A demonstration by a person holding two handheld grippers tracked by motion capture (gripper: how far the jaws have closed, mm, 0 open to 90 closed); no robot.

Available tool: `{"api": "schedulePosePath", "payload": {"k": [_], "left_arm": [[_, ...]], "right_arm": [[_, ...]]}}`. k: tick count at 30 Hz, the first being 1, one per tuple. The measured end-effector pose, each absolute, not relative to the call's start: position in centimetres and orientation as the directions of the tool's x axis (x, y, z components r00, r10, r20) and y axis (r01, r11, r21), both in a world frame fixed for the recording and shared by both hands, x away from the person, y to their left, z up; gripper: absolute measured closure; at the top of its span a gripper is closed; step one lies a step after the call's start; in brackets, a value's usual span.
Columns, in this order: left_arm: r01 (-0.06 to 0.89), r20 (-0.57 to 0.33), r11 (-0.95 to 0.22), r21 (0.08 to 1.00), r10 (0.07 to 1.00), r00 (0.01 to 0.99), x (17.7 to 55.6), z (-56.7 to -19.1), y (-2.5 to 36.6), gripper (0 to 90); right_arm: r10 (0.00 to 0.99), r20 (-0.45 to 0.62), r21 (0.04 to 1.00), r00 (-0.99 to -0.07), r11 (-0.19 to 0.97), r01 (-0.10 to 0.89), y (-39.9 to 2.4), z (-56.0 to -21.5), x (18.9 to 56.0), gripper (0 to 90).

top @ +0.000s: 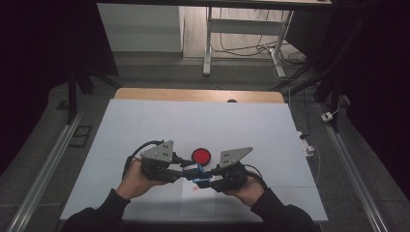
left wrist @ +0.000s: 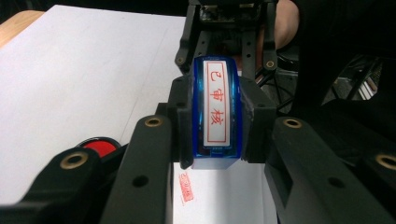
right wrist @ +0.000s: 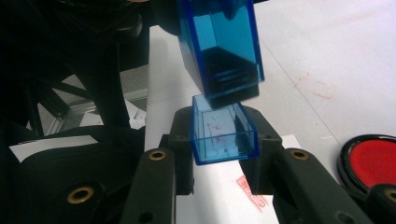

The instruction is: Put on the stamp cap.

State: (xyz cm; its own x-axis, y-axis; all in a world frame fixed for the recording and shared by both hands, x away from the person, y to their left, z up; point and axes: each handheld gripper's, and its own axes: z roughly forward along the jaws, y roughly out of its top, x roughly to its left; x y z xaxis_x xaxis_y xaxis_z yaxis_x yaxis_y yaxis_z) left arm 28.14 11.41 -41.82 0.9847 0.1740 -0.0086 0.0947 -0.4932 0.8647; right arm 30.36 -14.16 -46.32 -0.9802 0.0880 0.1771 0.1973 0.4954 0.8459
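Stamp (left wrist: 215, 109) of glossy blue plastic is sitting clamped in the left claw (left wrist: 215, 140), its white label bearing red characters. Facing it, the right claw (right wrist: 224, 140) is pinching the clear blue cap (right wrist: 223, 135), just apart from the stamp's base. A red print (left wrist: 186, 186) is already lying on the paper (left wrist: 233, 196) beneath, so capping looks left. Beside them, a round red ink pad (top: 201, 155) is resting.

The blue stamp (left wrist: 215, 109), with its red-lettered white label, sits clamped in the left gripper (left wrist: 215, 135), just above its clear blue cap (right wrist: 223, 135) in the right gripper (right wrist: 224, 144).
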Motion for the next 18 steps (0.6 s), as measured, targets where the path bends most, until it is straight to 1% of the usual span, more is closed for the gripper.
{"api": "schedulePosePath", "payload": {"k": [18], "left_arm": [[0.059,-0.01,-0.468,0.882,0.107,0.994,28.15,-42.17,11.29,70.1]], "right_arm": [[0.041,0.178,0.856,-0.983,0.486,0.176,-13.74,-46.32,30.32,68.9]]}}
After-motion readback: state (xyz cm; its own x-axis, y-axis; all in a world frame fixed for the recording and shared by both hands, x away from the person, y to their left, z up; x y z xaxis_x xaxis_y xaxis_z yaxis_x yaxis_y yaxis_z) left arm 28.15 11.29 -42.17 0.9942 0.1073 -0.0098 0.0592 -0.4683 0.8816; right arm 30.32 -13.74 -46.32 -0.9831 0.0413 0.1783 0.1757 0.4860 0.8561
